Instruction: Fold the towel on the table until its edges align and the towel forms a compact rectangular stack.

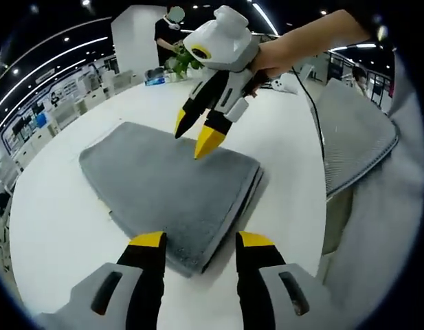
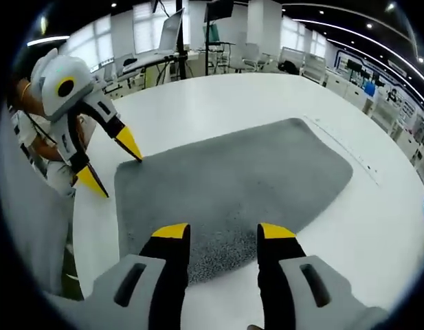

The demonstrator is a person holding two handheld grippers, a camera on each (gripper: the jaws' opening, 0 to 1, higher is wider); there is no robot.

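Towel (image 1: 174, 189), folded in grey layers, lies mid-frame on the white table (image 1: 53, 227) in my left gripper view. My left gripper (image 1: 198, 242) and right gripper (image 2: 222, 232) both hang above it, jaws apart, gripping nothing. A chair (image 1: 352, 134) sits right.

grey folded cloth towel (image 1: 172, 185): matt, fuzzy pile, rough nap
round white table (image 1: 60, 220): smooth, faint sheen
left gripper (image 1: 198, 242): grey matt plastic shell, yellow-tipped black jaws
right gripper (image 2: 216, 235): same plastic; white body glossy
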